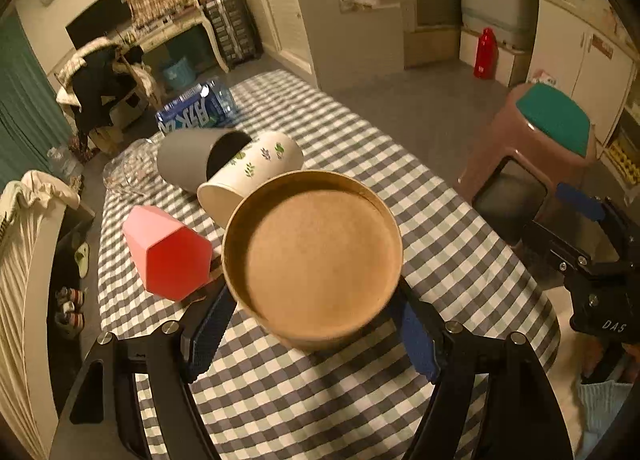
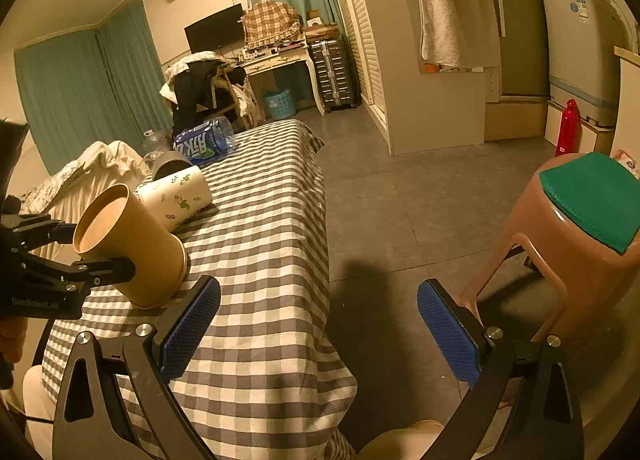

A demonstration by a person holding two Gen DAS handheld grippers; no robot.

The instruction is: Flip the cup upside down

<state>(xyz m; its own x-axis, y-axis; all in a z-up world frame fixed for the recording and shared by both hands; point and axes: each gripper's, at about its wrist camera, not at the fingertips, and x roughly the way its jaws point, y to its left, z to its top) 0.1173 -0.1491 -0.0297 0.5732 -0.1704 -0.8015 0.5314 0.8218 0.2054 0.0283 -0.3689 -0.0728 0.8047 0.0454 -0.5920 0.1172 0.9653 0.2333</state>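
Note:
A brown paper cup [image 1: 316, 256] stands mouth down, tilted, on the checked tablecloth [image 1: 360, 400], its recessed base facing the left wrist camera. My left gripper [image 1: 316, 332] is shut on the cup, one blue pad on each side. In the right wrist view the cup [image 2: 132, 244] leans with its rim on the cloth, held by the left gripper [image 2: 94, 252]. My right gripper [image 2: 318, 324] is open and empty, off the table's right edge above the floor.
A white leaf-print cup [image 1: 252, 176], a grey cup [image 1: 196, 158], a pink hexagonal cup [image 1: 168, 252] and a blue-labelled water bottle [image 1: 196, 110] lie on the cloth behind the brown cup. A pink stool with a green seat [image 2: 580, 228] stands right of the table.

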